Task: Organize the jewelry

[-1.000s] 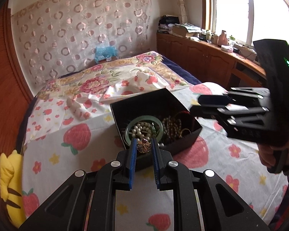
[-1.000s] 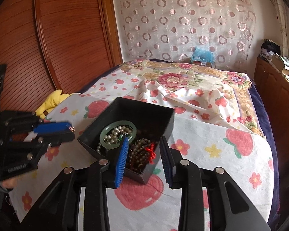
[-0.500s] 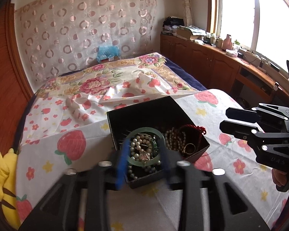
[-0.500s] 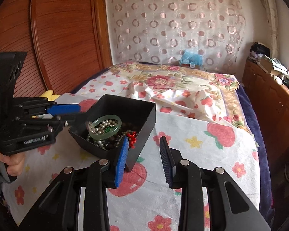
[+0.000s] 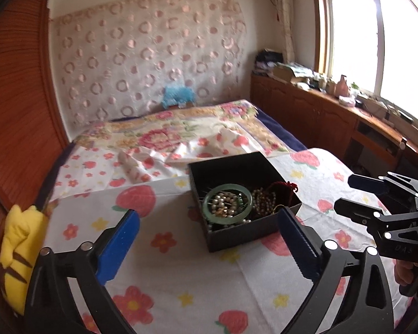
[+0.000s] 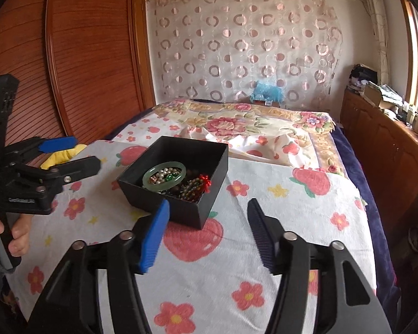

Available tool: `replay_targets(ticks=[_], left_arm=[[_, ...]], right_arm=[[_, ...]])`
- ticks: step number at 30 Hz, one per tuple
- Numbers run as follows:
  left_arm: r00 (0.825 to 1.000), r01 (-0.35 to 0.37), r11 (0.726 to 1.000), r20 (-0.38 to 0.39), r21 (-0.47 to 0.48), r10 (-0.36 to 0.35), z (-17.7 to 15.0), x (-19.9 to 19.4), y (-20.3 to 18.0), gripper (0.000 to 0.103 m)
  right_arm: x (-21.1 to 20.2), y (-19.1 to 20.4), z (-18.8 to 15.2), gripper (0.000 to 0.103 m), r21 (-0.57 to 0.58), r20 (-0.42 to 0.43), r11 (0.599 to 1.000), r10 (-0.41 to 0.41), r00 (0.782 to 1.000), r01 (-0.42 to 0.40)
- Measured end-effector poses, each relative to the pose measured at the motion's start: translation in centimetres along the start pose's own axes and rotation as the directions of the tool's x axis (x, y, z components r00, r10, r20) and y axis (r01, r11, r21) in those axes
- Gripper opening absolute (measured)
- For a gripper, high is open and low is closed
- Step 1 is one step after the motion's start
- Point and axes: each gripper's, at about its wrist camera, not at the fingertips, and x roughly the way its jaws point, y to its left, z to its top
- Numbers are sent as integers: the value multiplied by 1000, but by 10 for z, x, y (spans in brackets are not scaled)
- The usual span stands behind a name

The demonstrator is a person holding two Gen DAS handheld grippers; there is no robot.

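Nearby, both empty hand-held grippers, left (image 5: 206,239) and right (image 6: 206,233), are opening before the jewelry box (image 5: 243,200).

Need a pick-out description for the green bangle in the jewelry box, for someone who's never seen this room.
On the bed, on the strawberry-print cloth, sits an open black box. The bangle lies inside it on the tangled beads. It is the only smooth, pale green solid ring; everything around it is strung beads or red cord.
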Motion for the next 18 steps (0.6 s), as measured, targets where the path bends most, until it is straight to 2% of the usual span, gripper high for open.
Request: replay_targets(ticks=[6, 9, 18], left_arm=[[1000, -13, 998, 12, -60, 13, -15, -27, 7, 95], [1000, -25, 997, 9, -71, 25, -21, -34, 7, 95], [998, -66, 993, -3, -99, 66, -41, -56, 6, 95]], right_arm=[[-22, 14, -3, 96, 12, 64, 1000, -5, 998, 4], [-34, 22, -8, 101, 19, 91, 1000, -14, 996, 12], [-60, 27, -21, 100, 90, 141, 993, -92, 986, 80]])
